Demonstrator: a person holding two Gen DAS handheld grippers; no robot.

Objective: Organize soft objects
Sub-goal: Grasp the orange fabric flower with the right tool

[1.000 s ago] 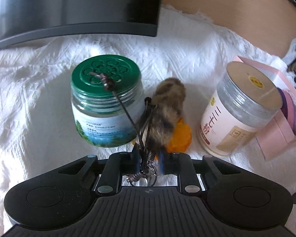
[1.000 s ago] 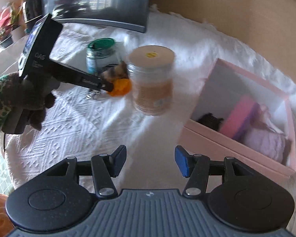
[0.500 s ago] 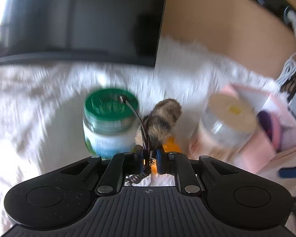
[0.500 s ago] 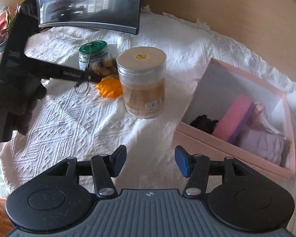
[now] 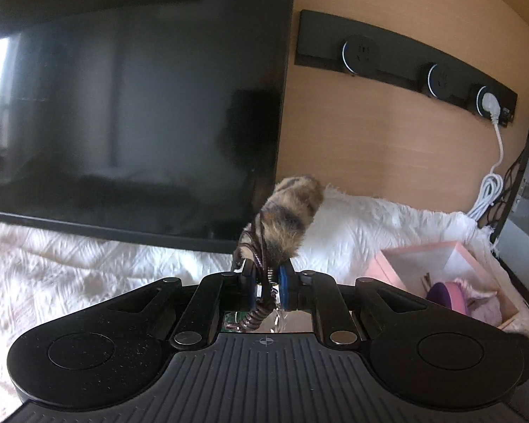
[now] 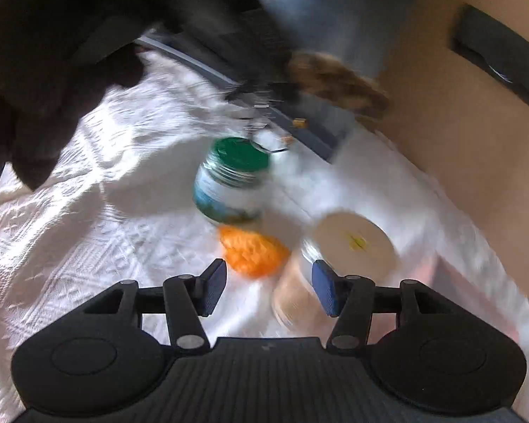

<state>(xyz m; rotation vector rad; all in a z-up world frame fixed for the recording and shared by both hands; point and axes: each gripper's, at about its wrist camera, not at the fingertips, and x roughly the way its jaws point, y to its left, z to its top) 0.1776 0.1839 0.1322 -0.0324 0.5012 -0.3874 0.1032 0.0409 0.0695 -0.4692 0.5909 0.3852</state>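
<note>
Left gripper (image 5: 268,283): clamped on the base of a brown striped furry tail keychain (image 5: 286,218), held up in the air before a black screen (image 5: 130,105).
Right gripper (image 6: 268,287): fingers apart, holding nothing, above a white textured cloth (image 6: 88,218).
On cloth: orange knitted piece (image 6: 252,252) beside a green-lidded glass jar (image 6: 232,179) and a beige-lidded jar (image 6: 349,246).
Pink box (image 5: 437,264): open, at right, soft items inside.

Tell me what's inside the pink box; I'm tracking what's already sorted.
The pink box holds a purple-and-pink round item and something pale pink and fluffy. The left gripper's body hides its near part.
</note>
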